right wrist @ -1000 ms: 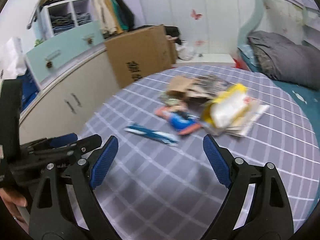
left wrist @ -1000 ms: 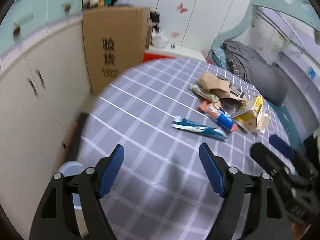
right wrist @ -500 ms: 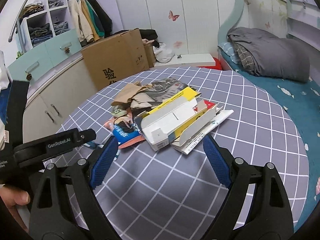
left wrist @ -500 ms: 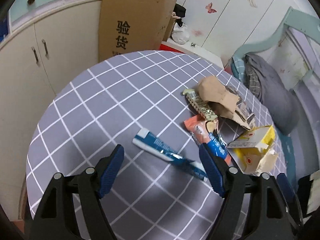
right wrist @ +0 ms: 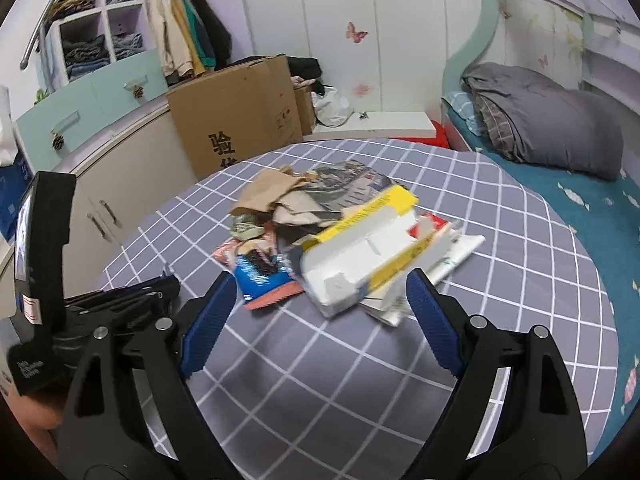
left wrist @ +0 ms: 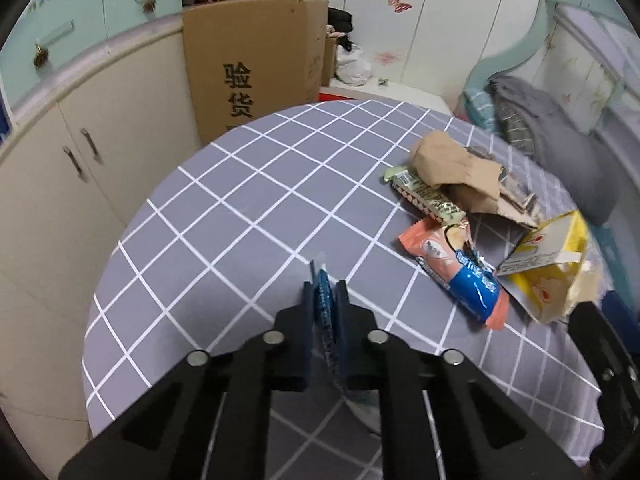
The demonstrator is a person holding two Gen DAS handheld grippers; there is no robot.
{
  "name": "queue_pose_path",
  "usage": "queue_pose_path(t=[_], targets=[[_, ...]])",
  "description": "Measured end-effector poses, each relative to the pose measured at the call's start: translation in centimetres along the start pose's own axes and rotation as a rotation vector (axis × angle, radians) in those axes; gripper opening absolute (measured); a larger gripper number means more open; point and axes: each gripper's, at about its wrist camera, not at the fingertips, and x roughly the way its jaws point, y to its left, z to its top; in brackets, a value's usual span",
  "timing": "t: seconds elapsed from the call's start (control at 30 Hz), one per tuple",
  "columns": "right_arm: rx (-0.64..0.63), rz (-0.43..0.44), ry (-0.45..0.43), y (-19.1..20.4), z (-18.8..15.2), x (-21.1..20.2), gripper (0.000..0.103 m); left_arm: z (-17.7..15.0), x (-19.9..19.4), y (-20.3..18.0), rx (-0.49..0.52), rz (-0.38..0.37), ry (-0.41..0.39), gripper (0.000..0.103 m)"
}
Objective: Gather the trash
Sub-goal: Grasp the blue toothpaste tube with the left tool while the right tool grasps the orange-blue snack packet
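My left gripper [left wrist: 323, 288] is shut on a blue wrapper [left wrist: 323, 300], held edge-on above the grey checked round table [left wrist: 240, 208]. To its right lie an orange and blue snack bag [left wrist: 456, 268], a green wrapper [left wrist: 424, 196], crumpled brown paper [left wrist: 452, 168] and a torn yellow box [left wrist: 548, 256]. My right gripper [right wrist: 320, 312] is open, just in front of the yellow and white box [right wrist: 368, 256] and the snack bag [right wrist: 260, 276]. The left gripper [right wrist: 132, 292] shows at the right wrist view's left.
A large cardboard box [left wrist: 252, 68] stands behind the table against cream cabinets [left wrist: 72, 152]. A bed with a grey blanket [right wrist: 540, 120] lies on the right. White papers [right wrist: 452, 260] lie under the yellow box. The table edge [left wrist: 100, 280] is near on the left.
My left gripper has closed on the blue wrapper and lifted it off the table. My right gripper has moved closer to the yellow box and stays open.
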Motion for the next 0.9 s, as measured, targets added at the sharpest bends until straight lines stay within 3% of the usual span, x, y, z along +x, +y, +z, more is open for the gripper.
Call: queue_pose_path(t=[0.27, 0.33, 0.5, 0.6, 0.63, 0.9], targets=[[-0.129, 0.074, 0.047, 4.8, 0.6, 1.7, 0.084, 0.2, -1.9, 2.9, -0.025, -0.041, -0.070, 0.008], [-0.144, 0.102, 0.075, 5.7, 0.8, 2.9, 0.079, 0.5, -2.2, 3.6, -0.025, -0.033, -0.082, 0.008], [-0.200, 0.027, 0.143, 6.9, 1.0, 6.4, 0.074, 0.6, -2.4, 5.0, -0.032, -0.048, -0.079, 0.008], [-0.203, -0.019, 0.184, 6.7, 0.9, 8.3, 0.058, 0.6, -2.3, 5.6, -0.028, -0.067, -0.069, 0.008], [-0.197, -0.023, 0.199, 6.6, 0.8, 8.6, 0.039, 0.6, -2.3, 5.6, -0.027, -0.072, -0.066, 0.008], [-0.130, 0.053, 0.201, 6.8, -0.1, 6.5, 0.028, 0.0, -3.4, 7.0, -0.021, -0.109, -0.076, 0.008]])
